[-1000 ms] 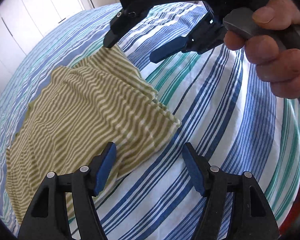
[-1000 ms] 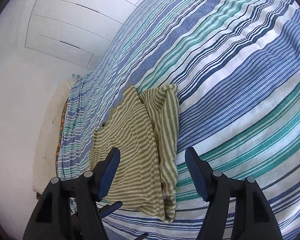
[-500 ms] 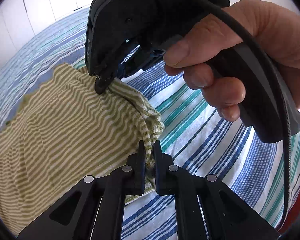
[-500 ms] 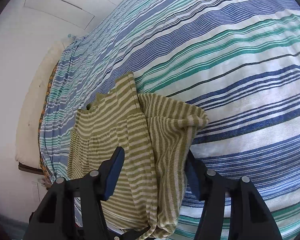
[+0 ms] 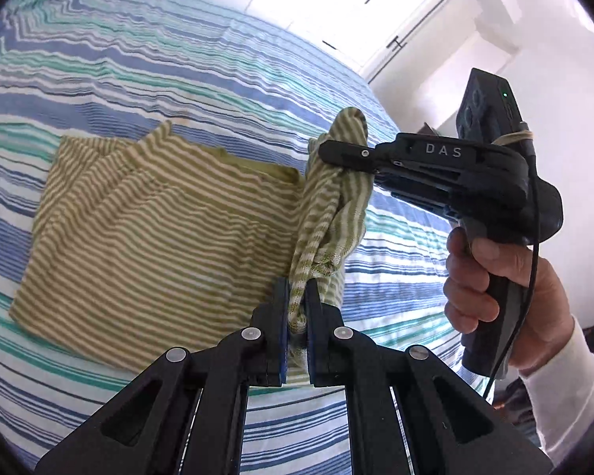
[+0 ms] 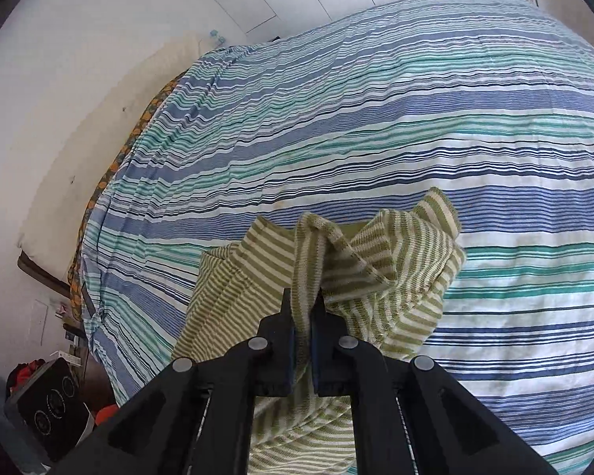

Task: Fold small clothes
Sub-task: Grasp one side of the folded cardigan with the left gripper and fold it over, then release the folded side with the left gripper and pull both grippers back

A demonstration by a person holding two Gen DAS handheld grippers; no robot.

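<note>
Olive-and-cream striped knit garment (image 5: 150,229) lies mid-bed on the blue-green striped bedspread (image 5: 138,79). Looks soft, light and floppy, so grab hems. Left tool (image 5: 296,308) and right tool (image 5: 346,154) both pinch its lifted edge.

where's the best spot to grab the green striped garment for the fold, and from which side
Grip the green striped garment by its free edge on the right in the left wrist view, one gripper near each end. That edge is already lifted off the bedspread, pinched by the left gripper and right gripper, while the rest lies flat.
</note>
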